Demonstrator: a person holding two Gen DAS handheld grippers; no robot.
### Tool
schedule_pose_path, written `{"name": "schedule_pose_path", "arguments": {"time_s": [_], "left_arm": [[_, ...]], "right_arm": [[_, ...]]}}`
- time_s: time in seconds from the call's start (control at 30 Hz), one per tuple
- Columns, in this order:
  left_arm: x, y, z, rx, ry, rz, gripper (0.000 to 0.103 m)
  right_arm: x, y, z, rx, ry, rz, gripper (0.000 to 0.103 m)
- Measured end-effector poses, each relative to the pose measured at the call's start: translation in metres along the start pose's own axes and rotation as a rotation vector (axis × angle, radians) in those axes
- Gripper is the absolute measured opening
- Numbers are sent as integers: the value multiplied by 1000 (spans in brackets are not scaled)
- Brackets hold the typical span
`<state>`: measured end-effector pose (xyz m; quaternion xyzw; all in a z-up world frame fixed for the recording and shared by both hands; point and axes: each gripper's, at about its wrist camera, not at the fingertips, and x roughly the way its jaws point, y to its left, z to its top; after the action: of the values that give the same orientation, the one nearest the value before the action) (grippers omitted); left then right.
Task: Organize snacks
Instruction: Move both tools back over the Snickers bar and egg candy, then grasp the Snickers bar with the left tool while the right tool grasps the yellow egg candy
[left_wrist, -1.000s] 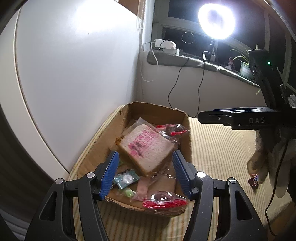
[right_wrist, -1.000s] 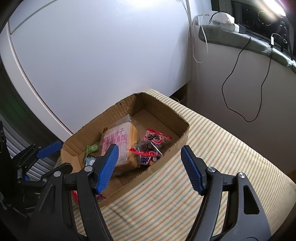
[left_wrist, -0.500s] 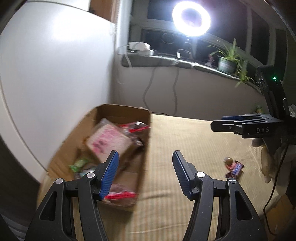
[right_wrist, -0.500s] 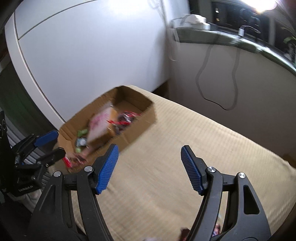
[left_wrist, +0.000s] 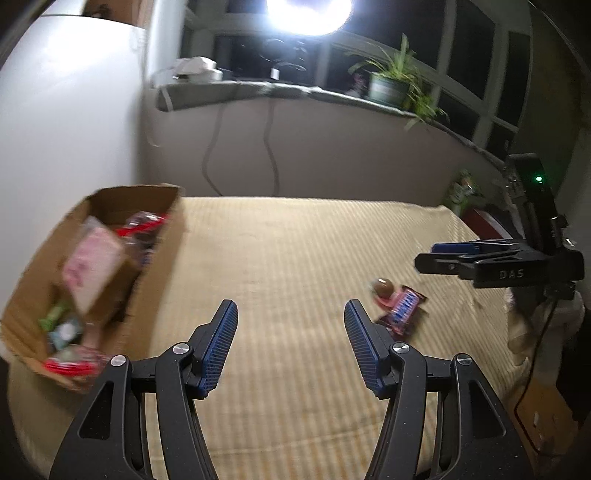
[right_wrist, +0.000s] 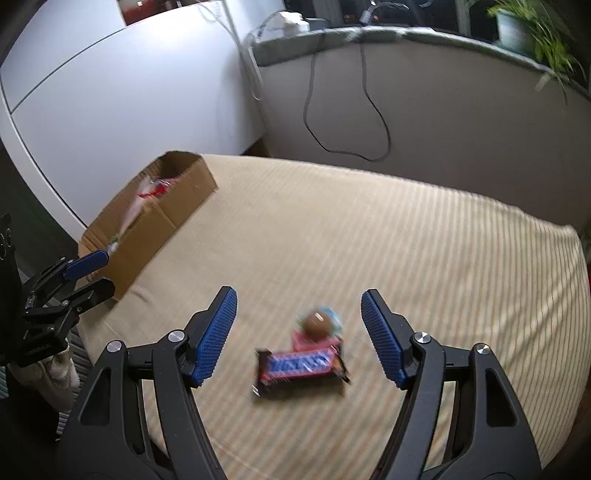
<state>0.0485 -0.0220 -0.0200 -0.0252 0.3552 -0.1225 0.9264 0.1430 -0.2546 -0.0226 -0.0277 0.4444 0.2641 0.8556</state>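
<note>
A blue-and-red chocolate bar (right_wrist: 301, 364) lies on the striped tan cloth (right_wrist: 369, 236), with a pink packet topped by a brown ball (right_wrist: 317, 325) touching its far side. My right gripper (right_wrist: 298, 332) is open and empty, its fingers on either side of them, just above. Both snacks show in the left wrist view (left_wrist: 402, 306) too. My left gripper (left_wrist: 290, 341) is open and empty over bare cloth. A cardboard box (left_wrist: 155, 266) with several snack packets stands at the left; it also shows in the right wrist view (right_wrist: 173, 210).
A white cabinet (right_wrist: 110, 92) stands behind the box. A grey ledge (left_wrist: 258, 90) with cables, a ring light (left_wrist: 308, 14) and a potted plant (left_wrist: 391, 83) runs along the back. The cloth's right edge drops off (right_wrist: 576, 251).
Both grippers swung right, away from the box. The chocolate bar and the pink packet came between my right gripper's fingers. Both grippers stayed open.
</note>
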Motion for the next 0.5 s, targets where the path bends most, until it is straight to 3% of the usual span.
{"name": "schedule_pose_path", "arguments": {"time_s": [0.3, 0.5], "left_arm": [[32, -41, 0, 64, 81, -117, 60], [56, -59, 2, 93, 133, -191, 55]], "right_arm": [[9, -26, -18, 24, 42, 54, 71], [27, -27, -6, -32, 106, 130, 47]]}}
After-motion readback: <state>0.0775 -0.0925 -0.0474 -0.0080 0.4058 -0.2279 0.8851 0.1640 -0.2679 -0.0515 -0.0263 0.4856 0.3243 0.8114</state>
